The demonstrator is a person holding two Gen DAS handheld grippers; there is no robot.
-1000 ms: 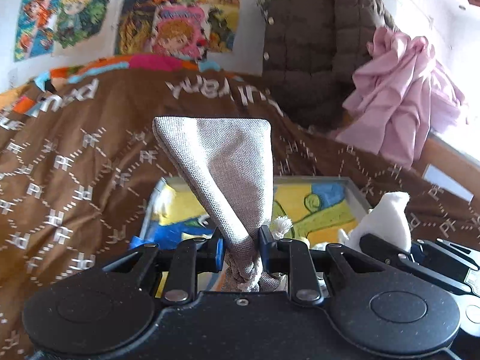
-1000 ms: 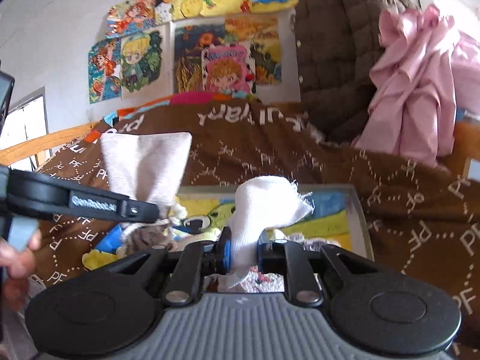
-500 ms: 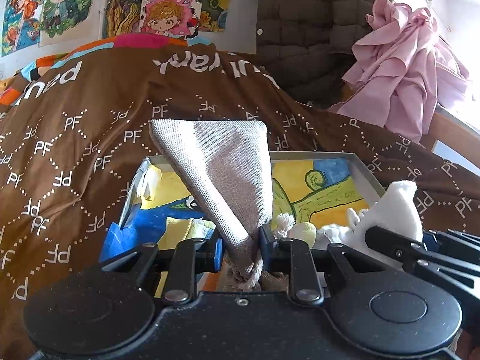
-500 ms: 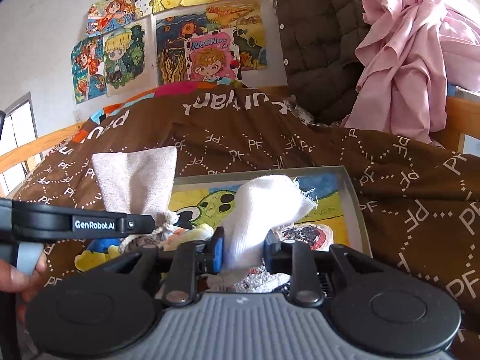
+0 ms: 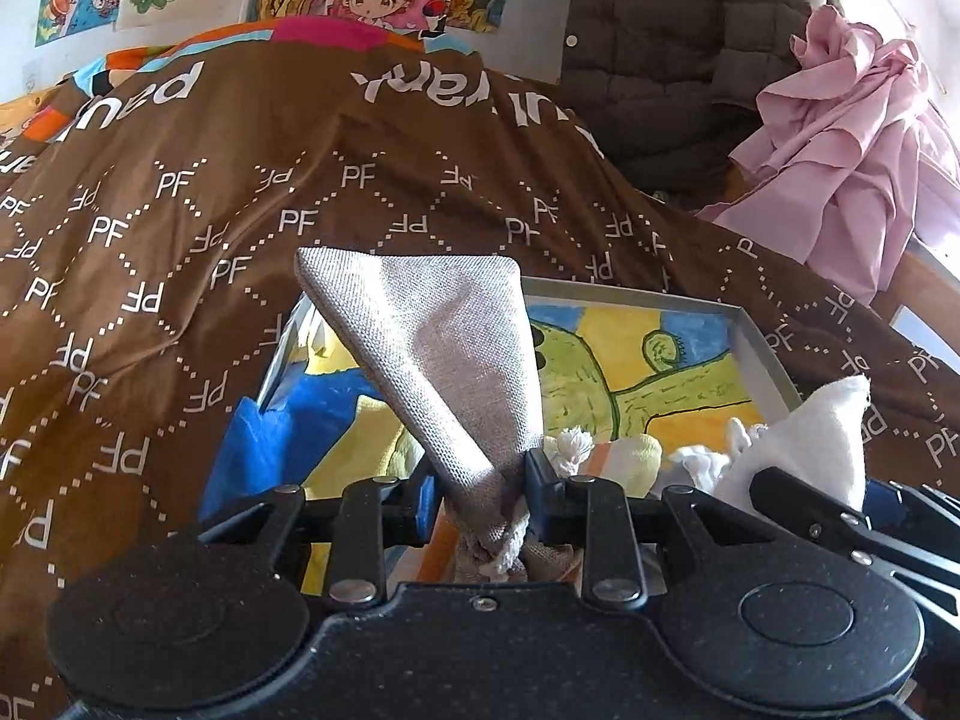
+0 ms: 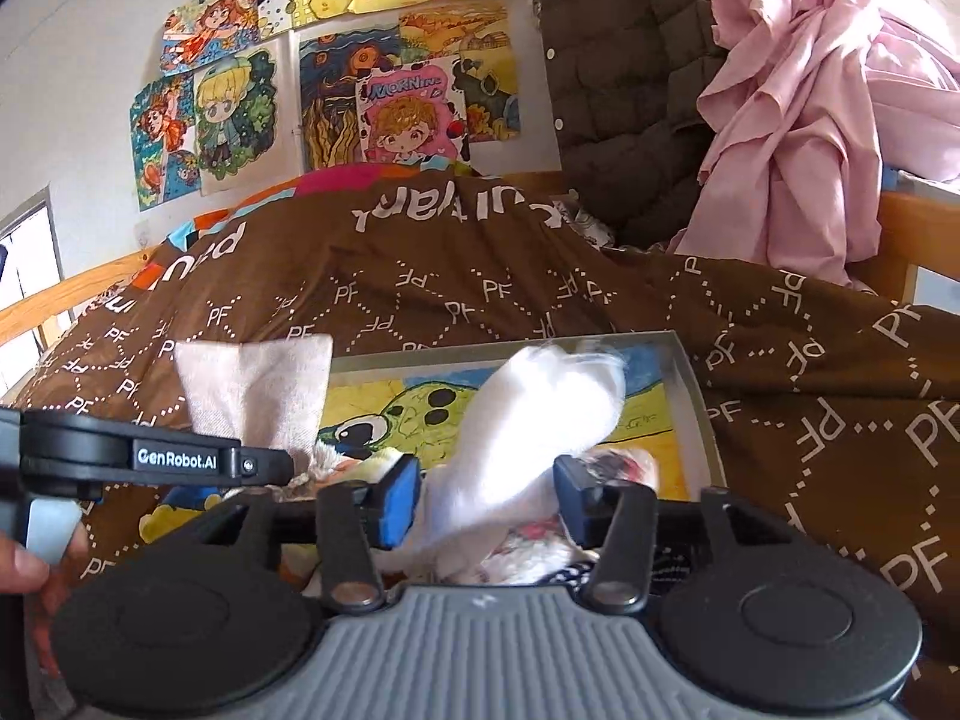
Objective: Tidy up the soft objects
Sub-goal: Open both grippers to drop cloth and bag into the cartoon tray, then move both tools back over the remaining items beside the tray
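A grey woven drawstring pouch (image 5: pixel 432 348) stands upright between the pads of my left gripper (image 5: pixel 480 489), pinched at its tied neck. Those jaws are opening, and the pads still touch the cloth. The pouch (image 6: pixel 258 384) also shows in the right wrist view. A white sock (image 6: pixel 528 414) slumps, blurred, between the wide-apart pads of my right gripper (image 6: pixel 486 495). Its jaws are opening and neither pad presses on it. Both grippers hang over the near end of a shallow grey tray (image 5: pixel 762 354) with a painted bottom, which holds several soft items.
The tray (image 6: pixel 690 384) lies on a brown PF-printed quilt (image 5: pixel 180 228). In it are a blue cloth (image 5: pixel 264 438) and a yellow striped sock (image 5: pixel 630 456). A brown padded jacket (image 6: pixel 624 90) and a pink garment (image 6: pixel 798 120) hang at the back right. A hand (image 6: pixel 24 564) holds the left gripper.
The right jaws have spread wide and let go of the white sock, which now sags between them. The left gripper has sunk toward the tray with the pouch, its jaws a little wider.
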